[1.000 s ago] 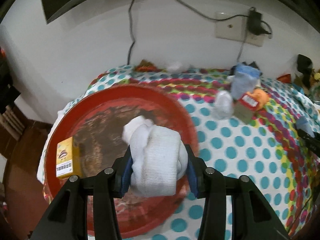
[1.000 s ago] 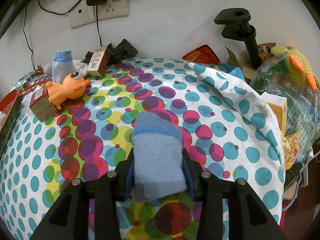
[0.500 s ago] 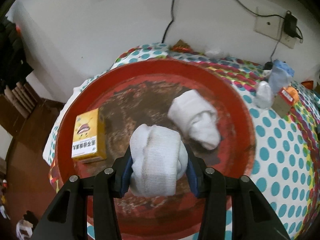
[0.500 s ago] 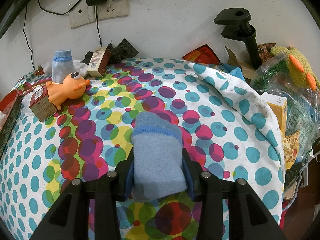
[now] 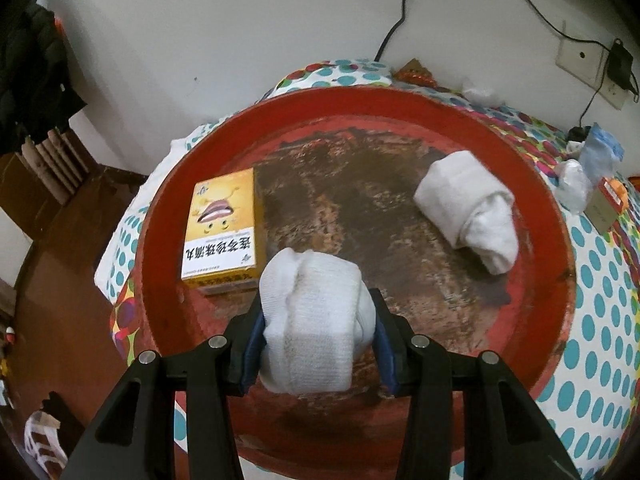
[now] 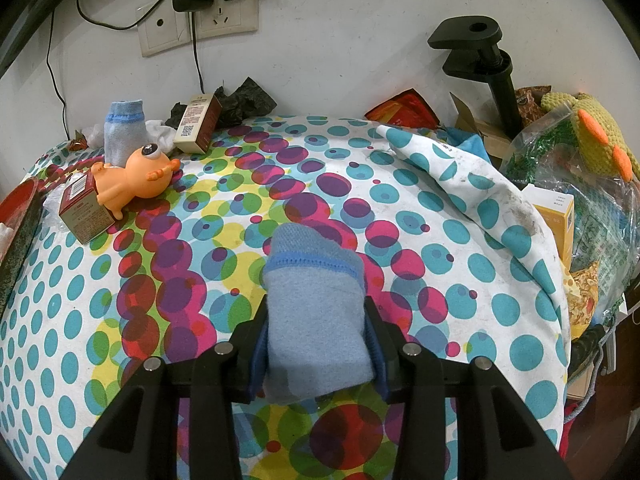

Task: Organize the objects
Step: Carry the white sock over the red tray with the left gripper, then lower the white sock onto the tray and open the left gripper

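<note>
Fingers of the left gripper (image 5: 316,336) pinch a rolled white sock (image 5: 312,320) over the near part of the red tray (image 5: 560,248); on the tray, a yellow box (image 5: 222,226) lies to the left, just beside the held sock, and a second white sock (image 5: 470,208) lies apart to the right. Right gripper (image 6: 316,340) is clamped on a rolled blue sock (image 6: 314,320) above the dotted cloth (image 6: 440,240), with a red box (image 6: 84,210), orange toy (image 6: 134,180) and another blue sock (image 6: 122,130) far left.
</note>
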`<state>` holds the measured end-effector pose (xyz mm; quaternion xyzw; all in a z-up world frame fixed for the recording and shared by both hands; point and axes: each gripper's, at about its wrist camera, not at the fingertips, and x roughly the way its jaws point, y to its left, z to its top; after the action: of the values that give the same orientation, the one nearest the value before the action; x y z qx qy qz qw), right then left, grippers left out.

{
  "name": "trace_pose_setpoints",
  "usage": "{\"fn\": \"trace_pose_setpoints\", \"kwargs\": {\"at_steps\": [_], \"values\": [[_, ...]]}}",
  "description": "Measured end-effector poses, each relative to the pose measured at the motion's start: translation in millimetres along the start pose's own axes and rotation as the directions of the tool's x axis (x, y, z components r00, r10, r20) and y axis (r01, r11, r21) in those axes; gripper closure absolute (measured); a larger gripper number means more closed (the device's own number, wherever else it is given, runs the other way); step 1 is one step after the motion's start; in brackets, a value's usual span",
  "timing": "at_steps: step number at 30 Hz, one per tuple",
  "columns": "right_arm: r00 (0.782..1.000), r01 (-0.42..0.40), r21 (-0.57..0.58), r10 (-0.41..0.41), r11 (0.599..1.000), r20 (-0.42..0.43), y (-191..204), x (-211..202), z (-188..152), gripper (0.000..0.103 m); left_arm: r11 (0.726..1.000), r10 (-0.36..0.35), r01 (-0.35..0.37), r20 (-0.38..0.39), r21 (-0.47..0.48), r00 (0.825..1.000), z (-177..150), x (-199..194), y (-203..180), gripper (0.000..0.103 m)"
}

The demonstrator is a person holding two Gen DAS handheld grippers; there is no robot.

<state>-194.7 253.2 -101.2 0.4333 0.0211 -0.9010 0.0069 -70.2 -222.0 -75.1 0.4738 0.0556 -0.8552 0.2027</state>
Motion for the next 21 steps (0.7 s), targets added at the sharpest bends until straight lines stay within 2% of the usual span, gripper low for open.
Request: {"fn": "trace_pose_setpoints", "kwargs": {"at_steps": [11, 21], "values": [[1.000, 0.000, 0.000, 0.000, 1.000, 0.000, 0, 0, 0, 0.060, 0.999, 0.036, -0.037, -0.022, -0.021, 0.999, -7, 16, 19, 0.059], [1.000, 0.001, -0.001, -0.001, 1.000, 0.000, -1, 0, 0, 0.060, 0.999, 0.014, -0.015, -0.019, -0.050, 1.000, -6, 21, 35, 0.056]]}}
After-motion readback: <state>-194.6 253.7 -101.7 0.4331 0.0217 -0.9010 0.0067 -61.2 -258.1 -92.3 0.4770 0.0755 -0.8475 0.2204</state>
